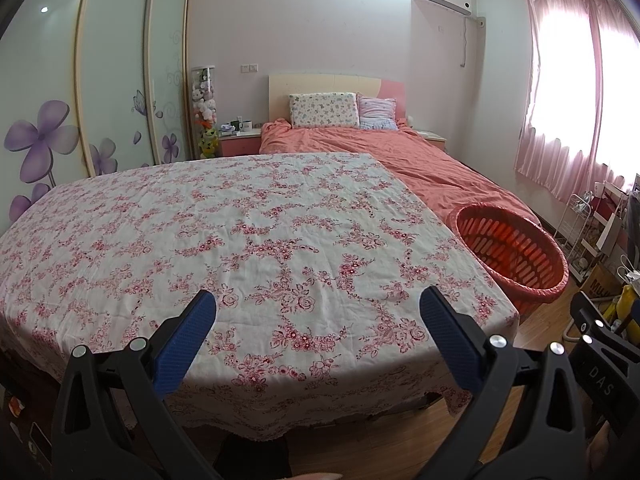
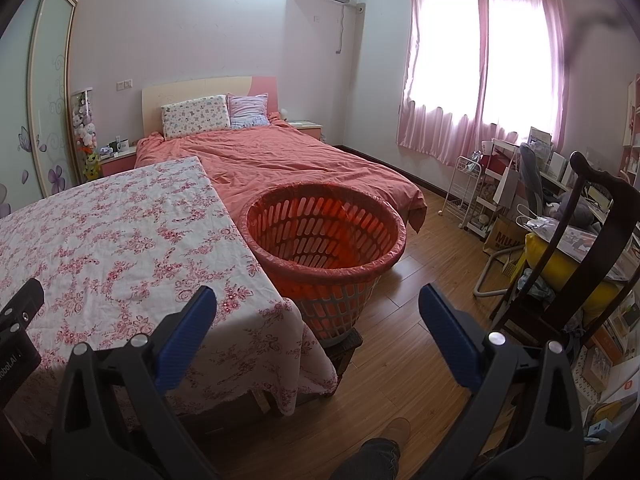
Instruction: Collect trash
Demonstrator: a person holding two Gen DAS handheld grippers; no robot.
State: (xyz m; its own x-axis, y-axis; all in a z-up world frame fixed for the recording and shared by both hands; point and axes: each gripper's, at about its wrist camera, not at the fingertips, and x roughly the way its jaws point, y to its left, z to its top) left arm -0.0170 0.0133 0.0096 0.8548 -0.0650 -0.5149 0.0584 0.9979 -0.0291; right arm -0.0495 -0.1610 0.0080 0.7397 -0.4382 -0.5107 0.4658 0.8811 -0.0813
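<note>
Hovering level above the near edge of the table (image 1: 248, 216), the left gripper (image 1: 318, 306) points toward the far wall with its two blue-padded fingers (image 1: 186, 340) spread wide and nothing between them. Just to its right, the right gripper (image 2: 318, 306) is held at about the same height, aimed past the table's near right corner toward the basket (image 2: 326, 240); its two fingers (image 2: 450, 340) are likewise spread apart and empty, and part of its black body shows at the right edge of the left view. One floral cloth (image 2: 120, 240) covers the table, and no trash can be made out on it in either view. One orange slatted basket, lined with a thin red bag, stands just beside the table's right side, on a low dark stand on the wooden floor (image 2: 420, 320). Farther off lies one bed (image 2: 288, 164) with a salmon cover and two pillows (image 2: 196, 116) at its head. Two pink curtains (image 2: 480, 60) hang at the window on the right, and one dark wooden chair (image 2: 576, 248) stands at the near right. A trouser leg and a shoe (image 2: 394, 430) of the person show at the bottom of the right view.
</note>
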